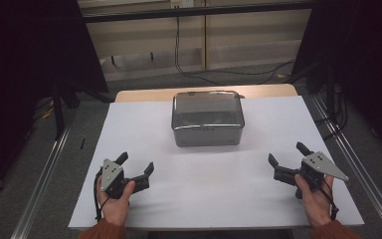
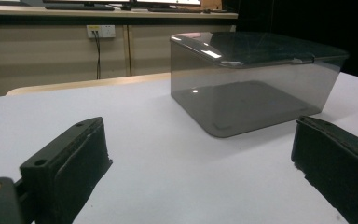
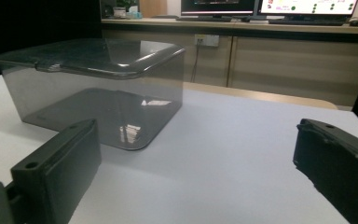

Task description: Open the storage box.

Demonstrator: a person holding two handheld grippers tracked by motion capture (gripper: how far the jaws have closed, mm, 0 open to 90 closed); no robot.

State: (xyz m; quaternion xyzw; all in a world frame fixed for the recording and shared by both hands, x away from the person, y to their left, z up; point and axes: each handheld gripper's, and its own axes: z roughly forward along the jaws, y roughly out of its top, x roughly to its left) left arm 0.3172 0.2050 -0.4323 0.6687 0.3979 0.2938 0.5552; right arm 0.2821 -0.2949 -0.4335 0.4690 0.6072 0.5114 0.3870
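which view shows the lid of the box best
The high view: it looks down on the whole lid, all four edges of the box outlined. The left gripper view and right gripper view see the lid edge-on from low, one side each.

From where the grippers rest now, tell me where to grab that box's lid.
Probably the lid rim, at the smoked plastic box's two short ends: left gripper from the left, right gripper from the right. The rim overhangs the walls, giving the open jaws an edge.

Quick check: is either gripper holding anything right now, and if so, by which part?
Nothing is held. The left gripper and right gripper are both open and empty over the white sheet, well short of the lidded smoky box.
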